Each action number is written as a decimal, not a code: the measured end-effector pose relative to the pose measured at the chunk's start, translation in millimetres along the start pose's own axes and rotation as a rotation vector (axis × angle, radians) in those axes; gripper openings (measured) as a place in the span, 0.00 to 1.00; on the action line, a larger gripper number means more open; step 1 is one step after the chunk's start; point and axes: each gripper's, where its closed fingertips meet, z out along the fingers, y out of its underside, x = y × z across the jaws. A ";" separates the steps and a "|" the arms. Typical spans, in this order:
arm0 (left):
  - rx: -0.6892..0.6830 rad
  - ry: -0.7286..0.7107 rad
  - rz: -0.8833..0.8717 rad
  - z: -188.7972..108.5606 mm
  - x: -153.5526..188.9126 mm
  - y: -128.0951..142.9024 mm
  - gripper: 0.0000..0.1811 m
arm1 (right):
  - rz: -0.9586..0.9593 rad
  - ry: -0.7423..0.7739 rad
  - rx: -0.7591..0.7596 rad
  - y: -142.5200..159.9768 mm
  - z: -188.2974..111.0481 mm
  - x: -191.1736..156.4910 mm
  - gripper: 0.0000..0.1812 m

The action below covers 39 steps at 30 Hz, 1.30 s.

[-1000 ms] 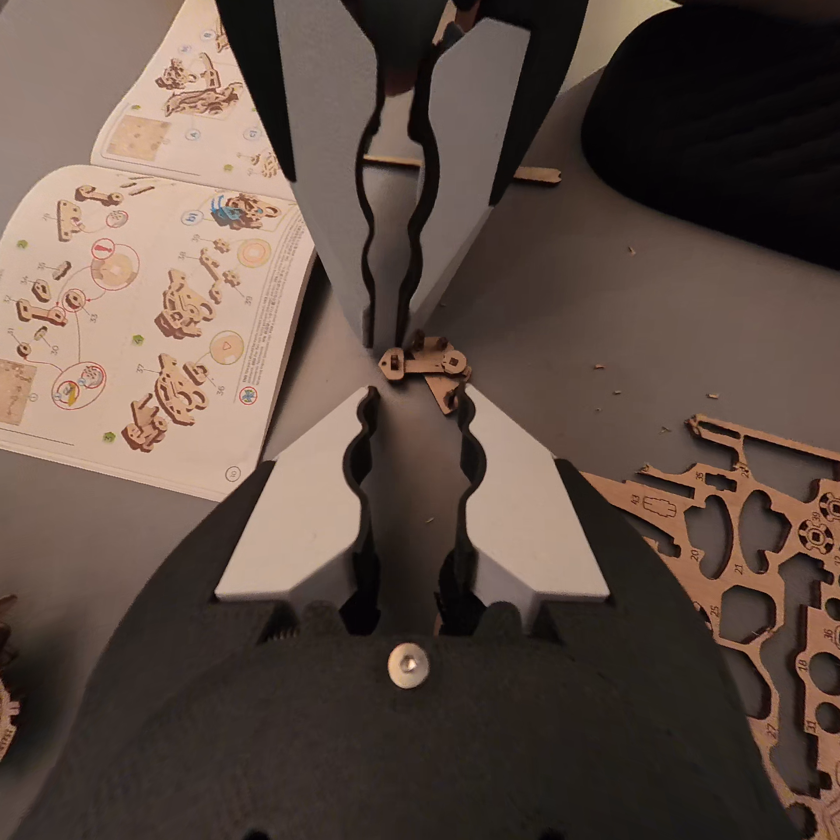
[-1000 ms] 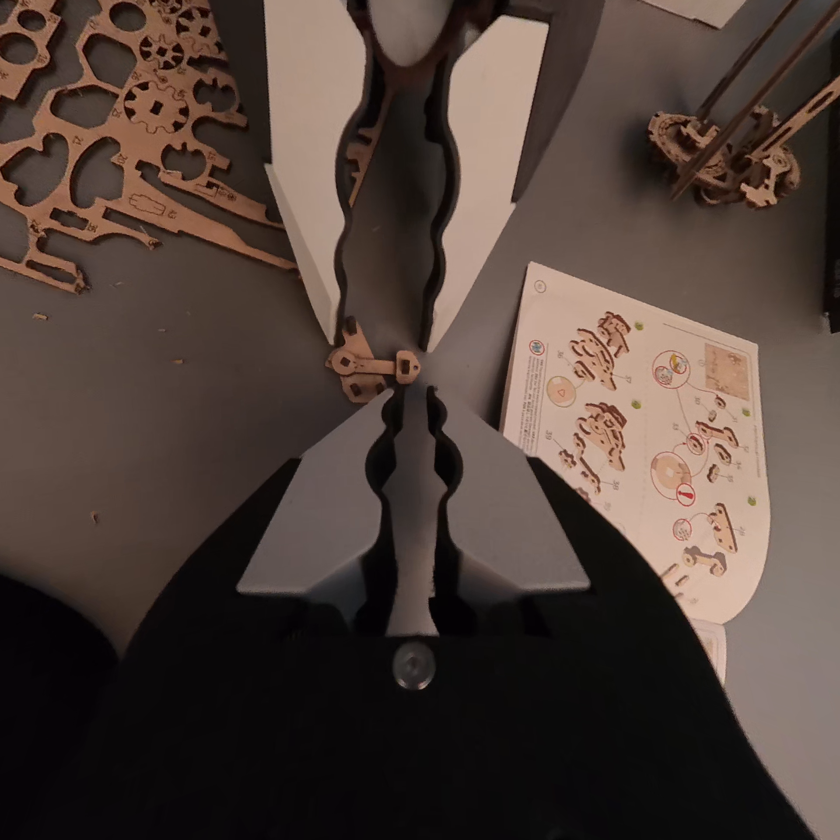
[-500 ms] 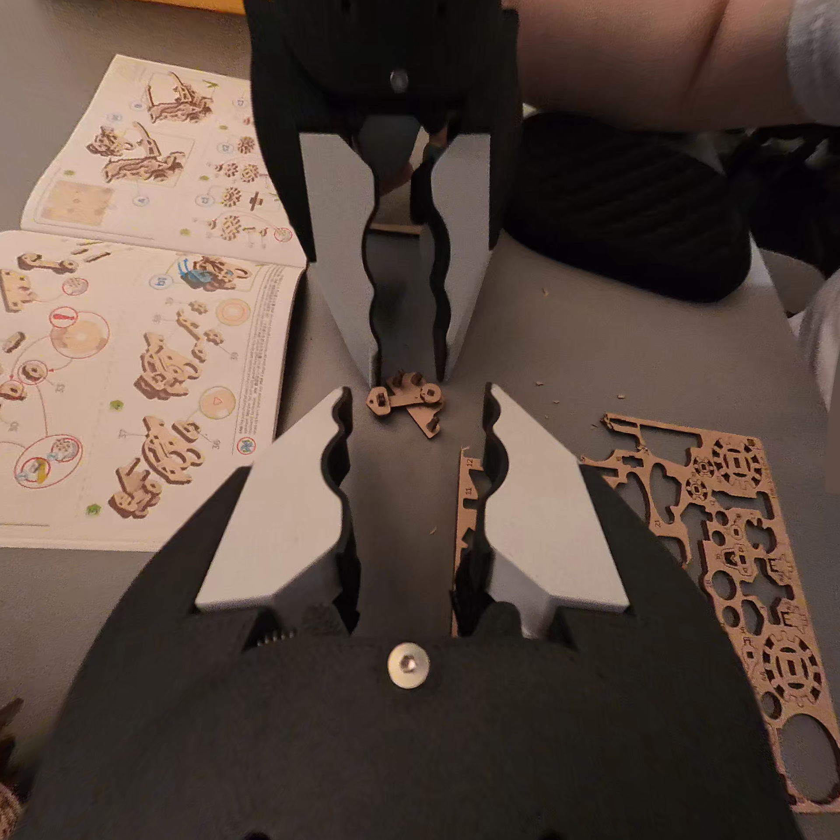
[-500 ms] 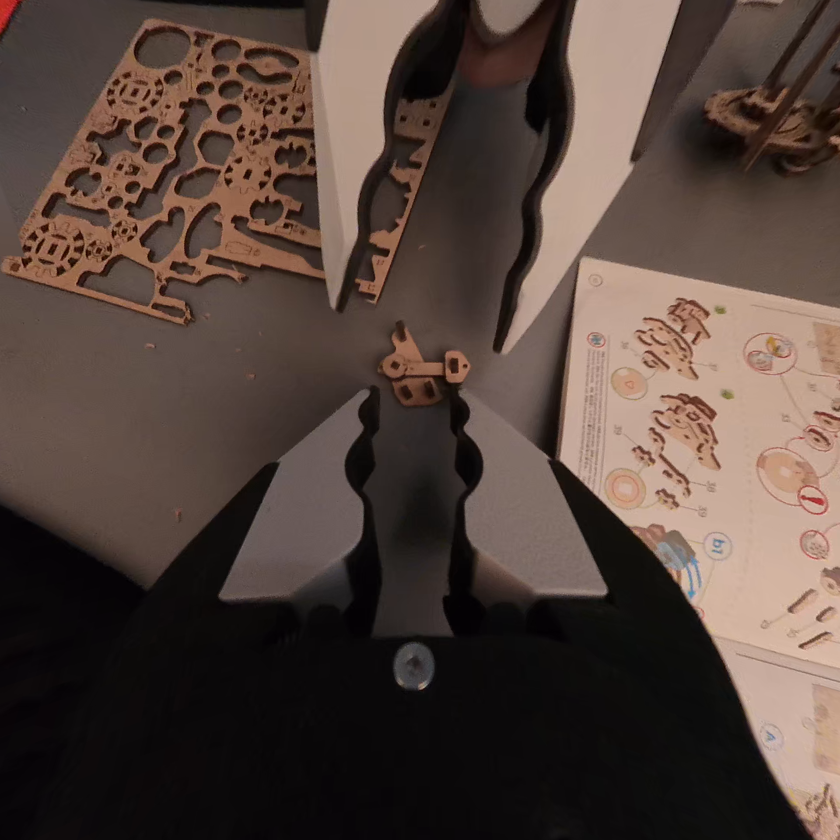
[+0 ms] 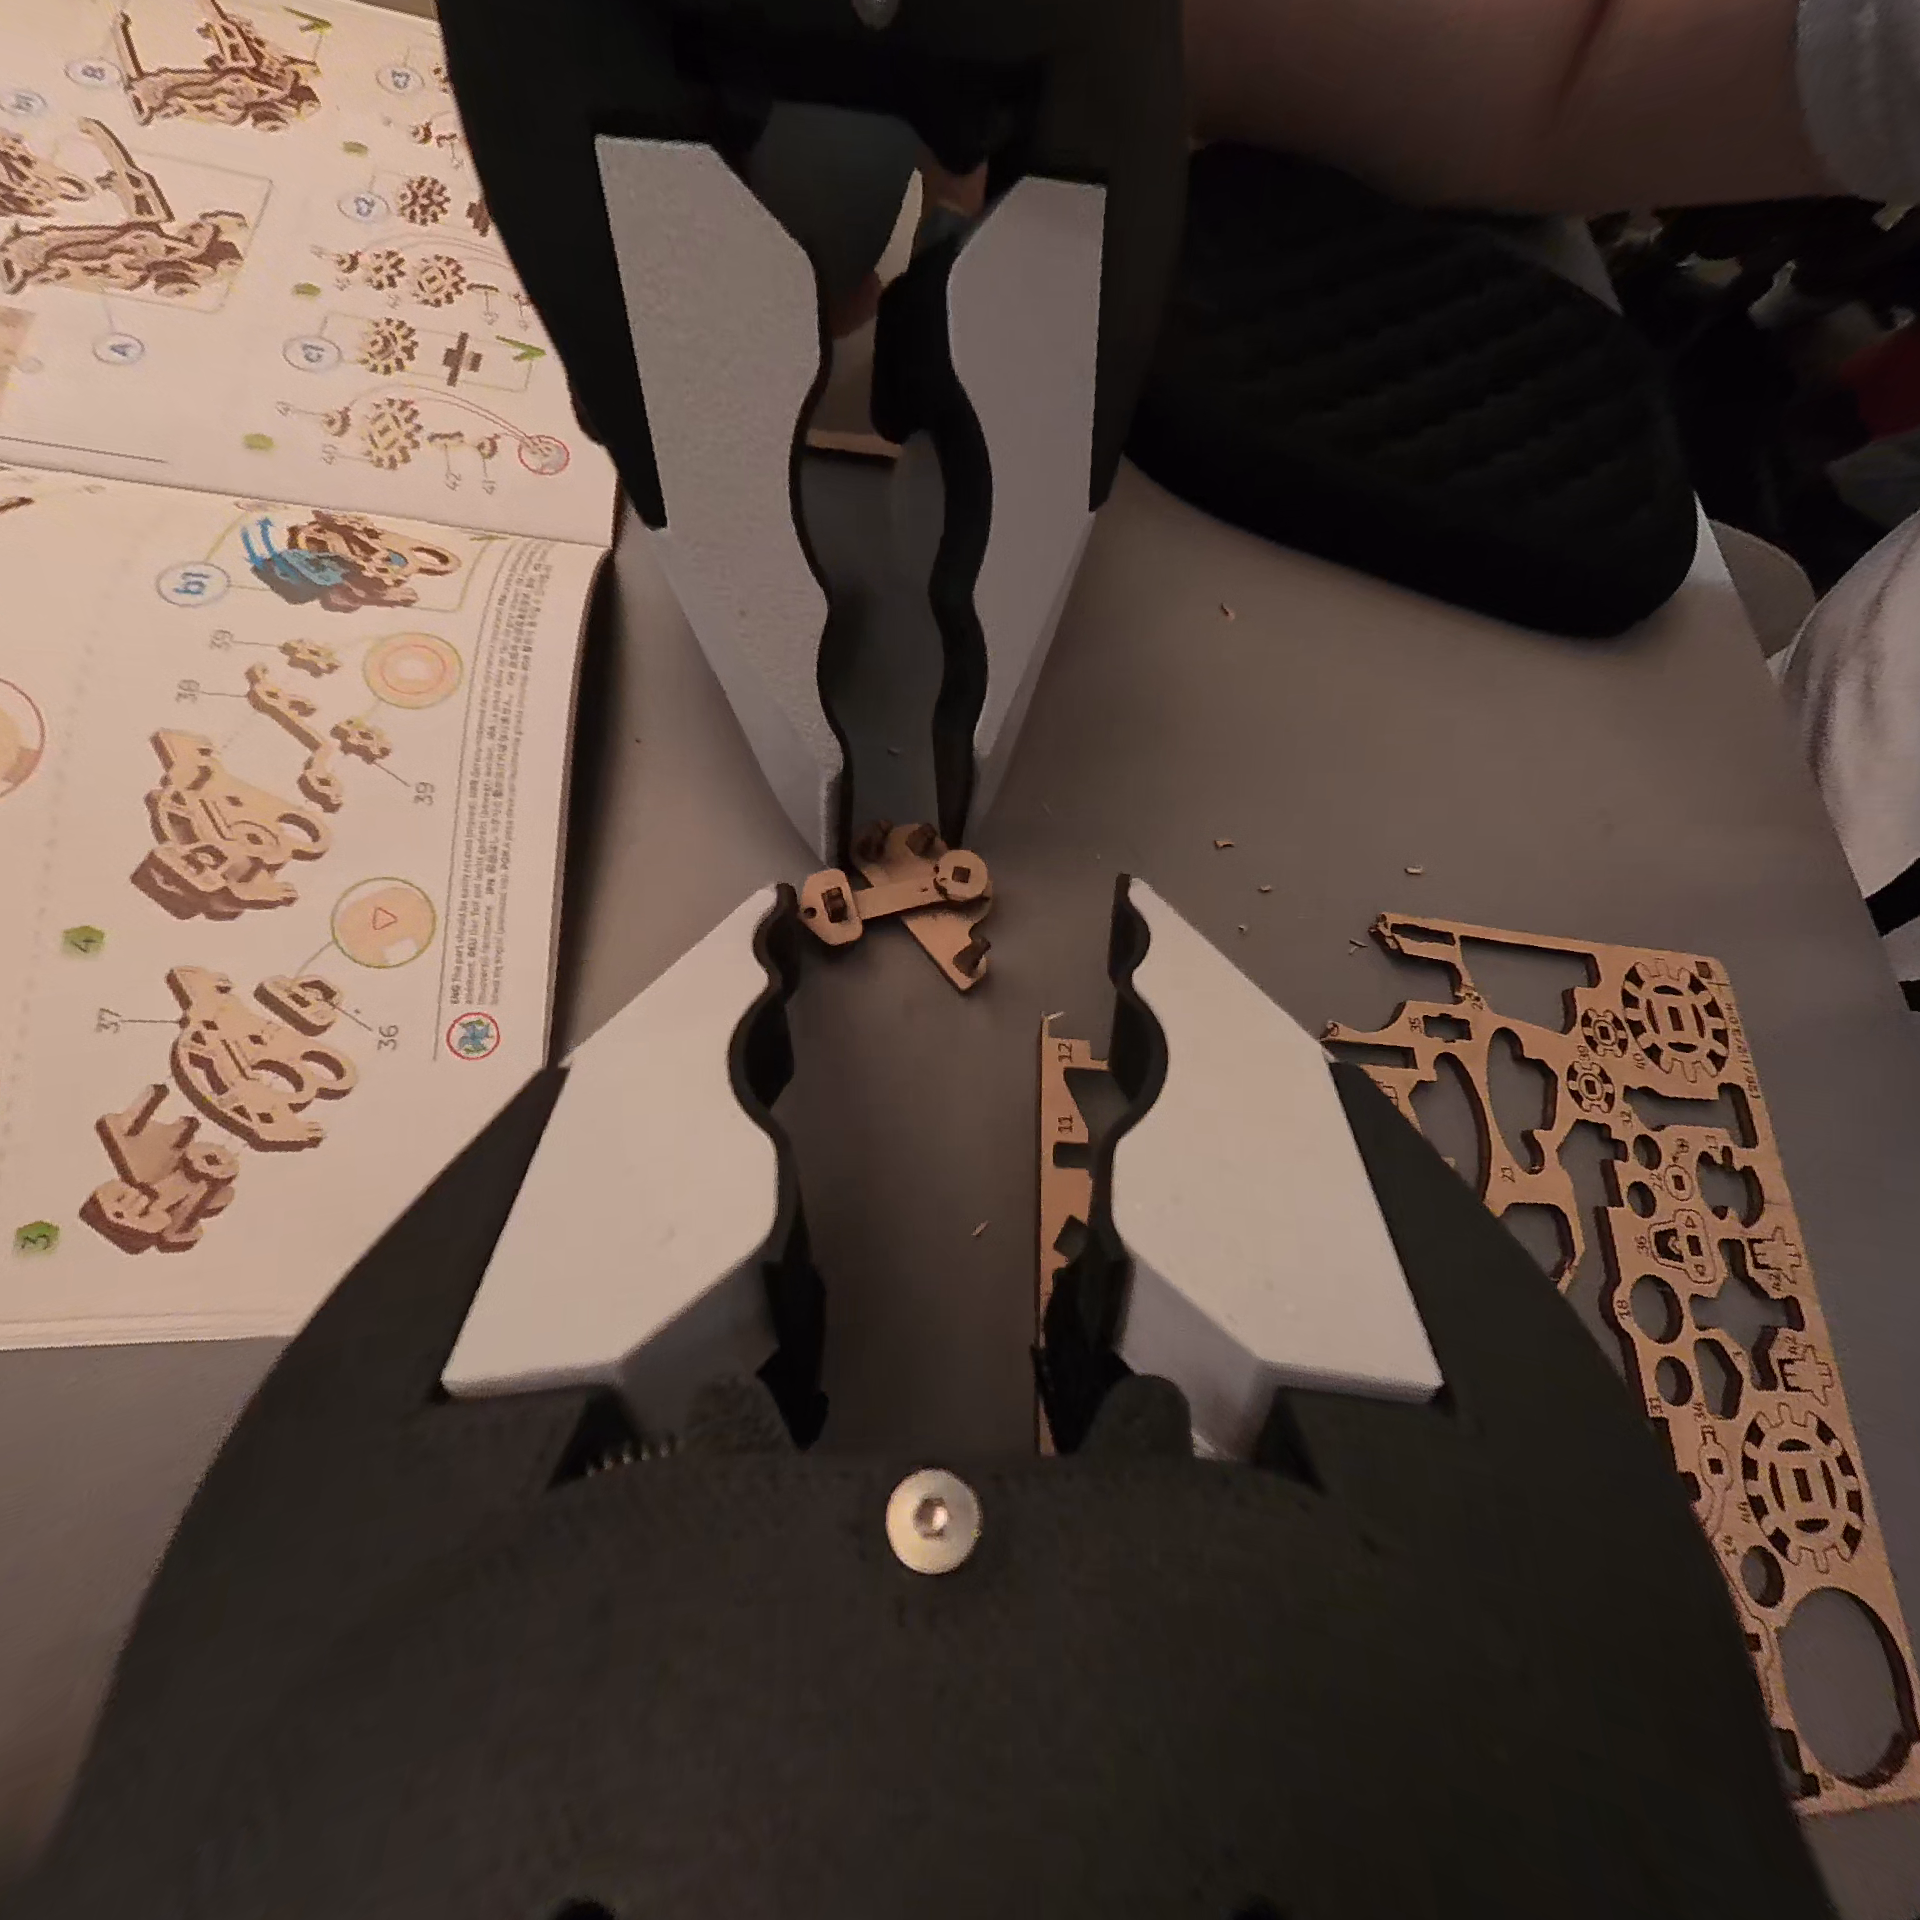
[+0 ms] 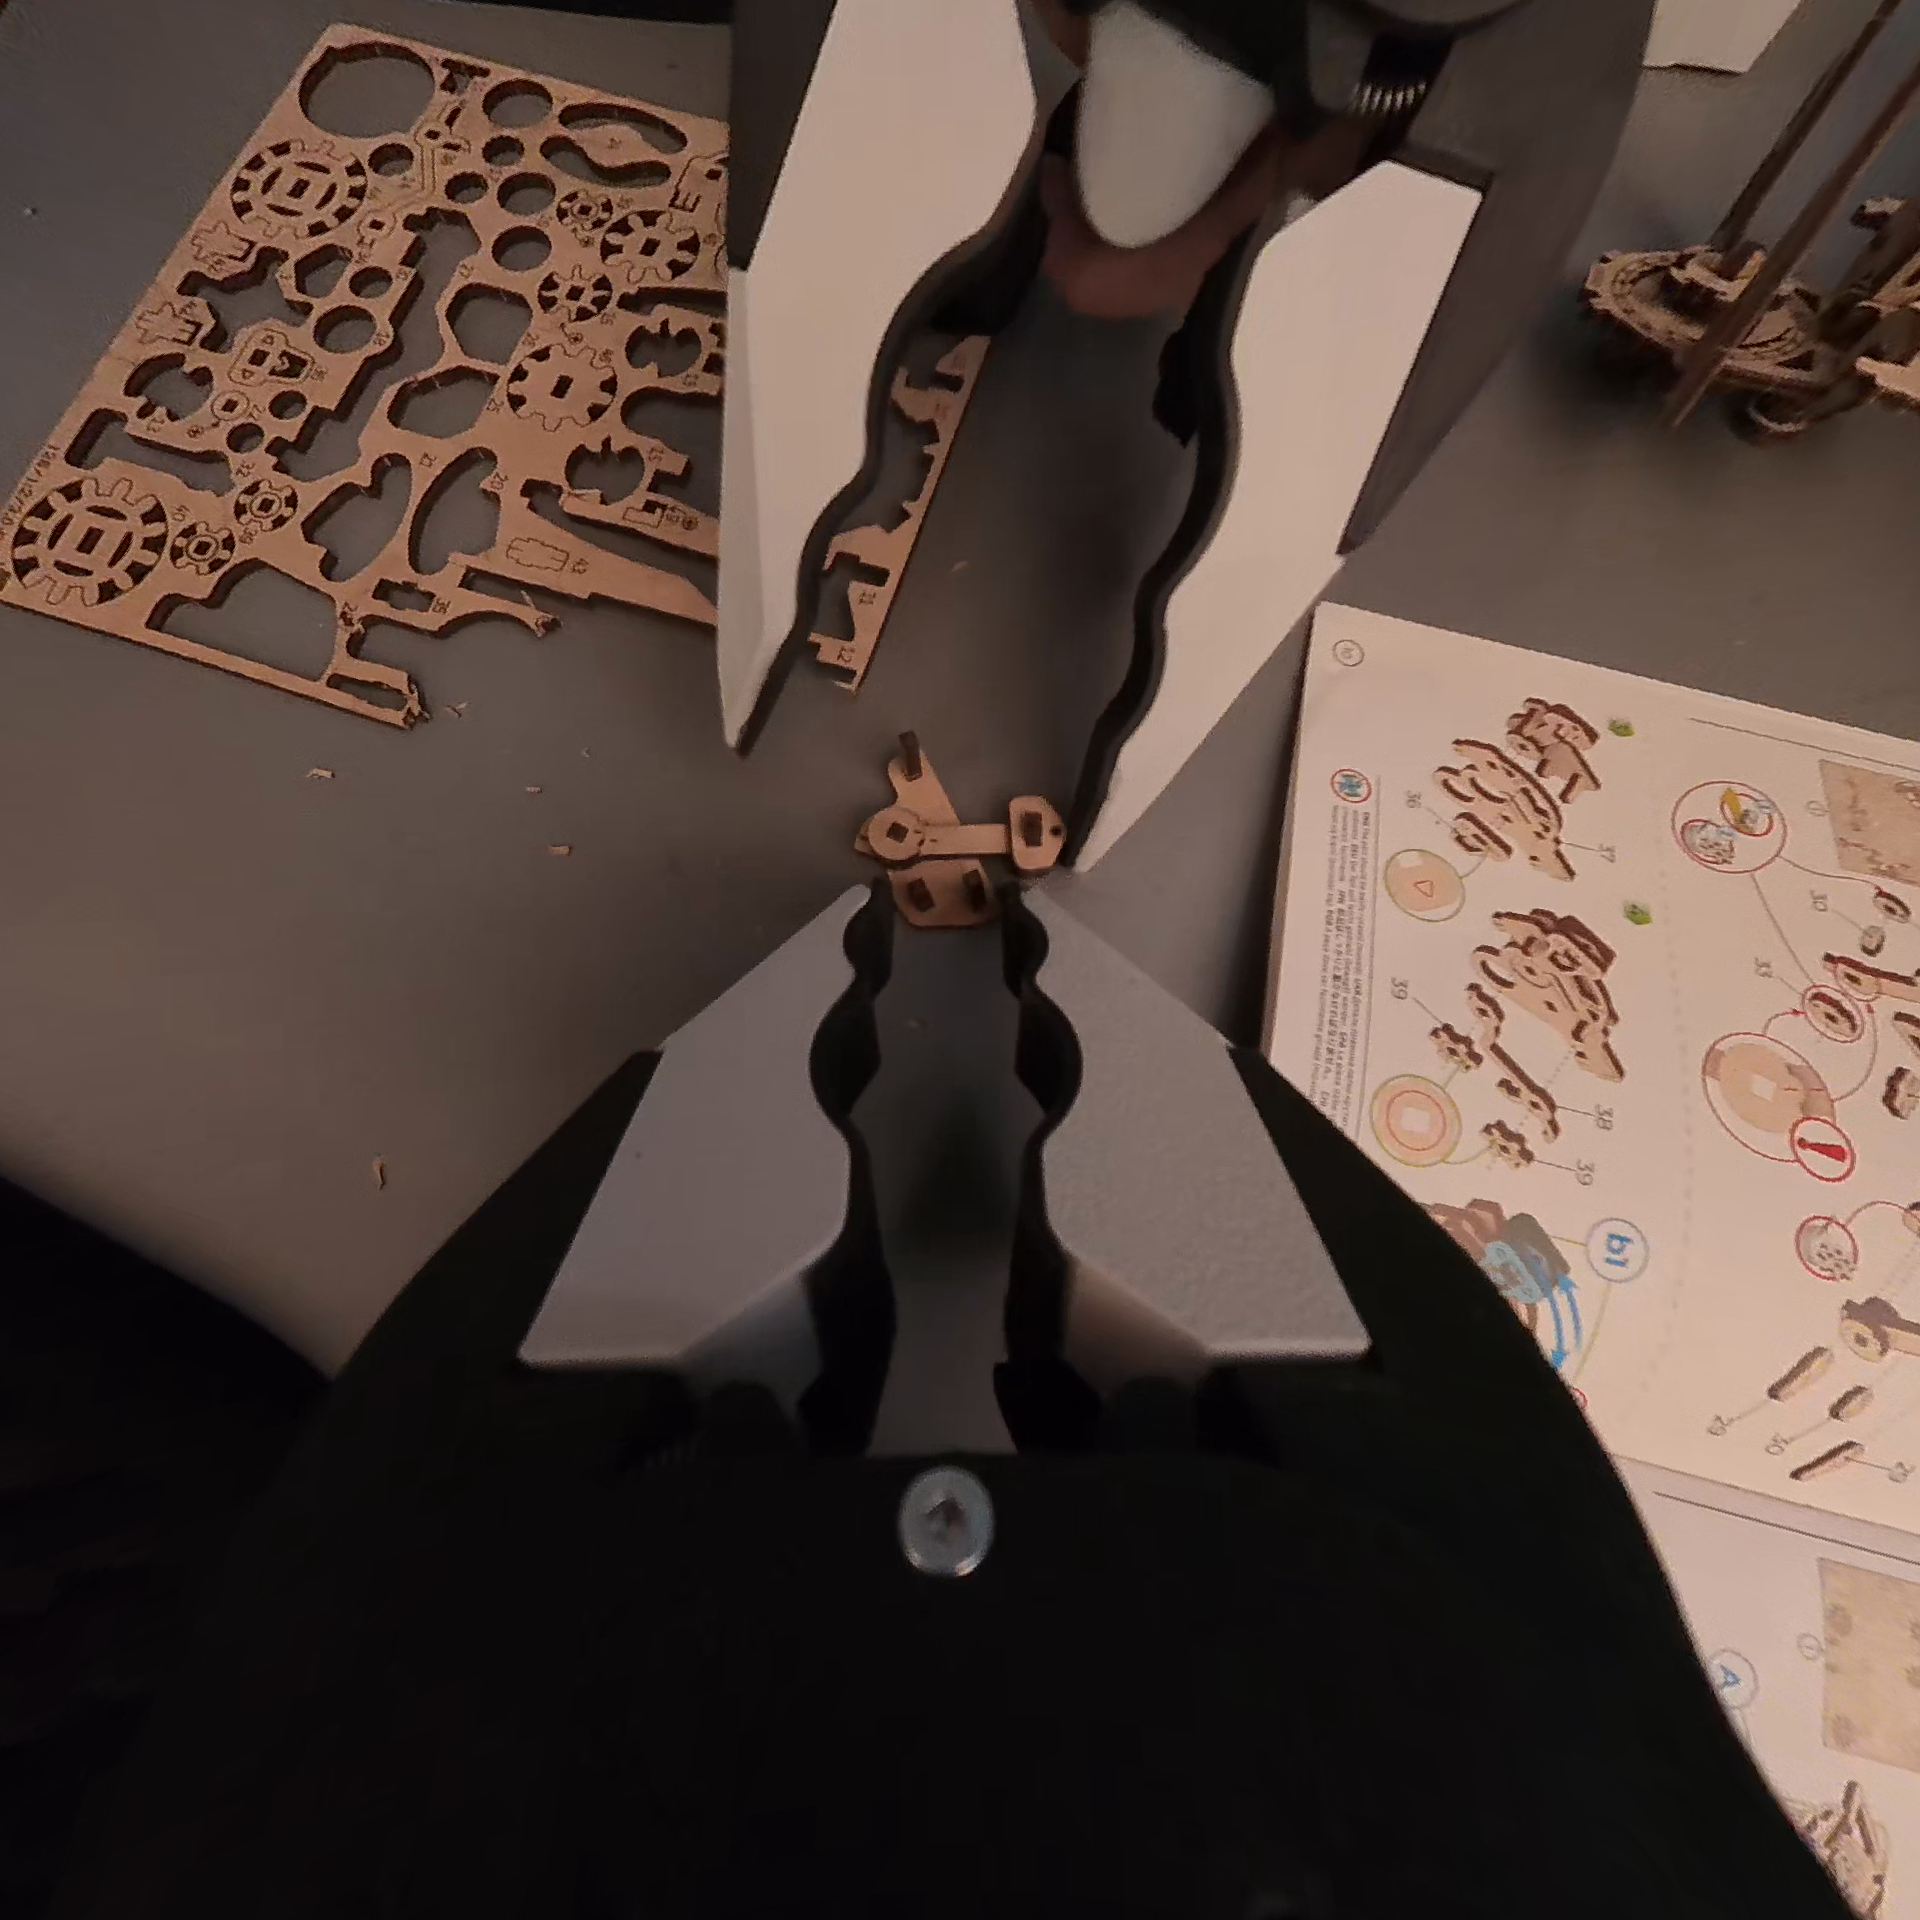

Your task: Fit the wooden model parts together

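While the right claw (image 6: 940, 904) pinches the wooden assembly (image 6: 951, 842), the left claw (image 5: 945, 904) gapes.

Grey table (image 5: 1351, 790): booklet (image 5: 260, 831), wooden sheet (image 5: 1662, 1195).

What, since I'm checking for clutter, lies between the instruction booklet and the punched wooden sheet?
The small wooden assembly on the grey table, with the left tongs and right tongs meeting at it; the left wrist view shows this.

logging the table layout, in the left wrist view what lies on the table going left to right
instruction booklet → small wooden assembly in the middle, between the two grippers → narrow wooden strip → punched-out wooden parts sheet
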 end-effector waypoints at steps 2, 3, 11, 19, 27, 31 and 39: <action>0.002 -0.003 -0.006 -1.4 0.0 2.1 0.32 | 0.006 0.000 -0.001 -0.1 0.2 0.4 0.11; 0.003 -0.005 -0.007 -2.0 0.1 3.2 0.32 | 0.007 0.000 -0.002 -0.1 0.3 0.6 0.11; 0.015 -0.028 -0.017 -3.0 0.1 5.0 0.31 | 0.012 0.016 -0.006 0.3 0.8 3.0 0.11; 0.059 -0.063 -0.042 -9.5 -3.3 0.7 0.32 | -0.008 0.065 -0.008 -2.4 -3.2 6.5 0.16; 0.141 -0.133 -0.041 -30.0 -5.2 -14.2 0.30 | -0.118 0.069 -0.033 -20.8 -12.4 -1.7 0.00; 0.154 -0.147 -0.039 -34.4 -7.2 -15.1 0.29 | -0.145 0.084 -0.066 -22.3 -3.9 -2.8 0.00; 0.160 -0.146 -0.036 -36.9 -8.2 -14.0 0.29 | -0.119 0.070 -0.113 -13.5 3.3 -5.8 0.00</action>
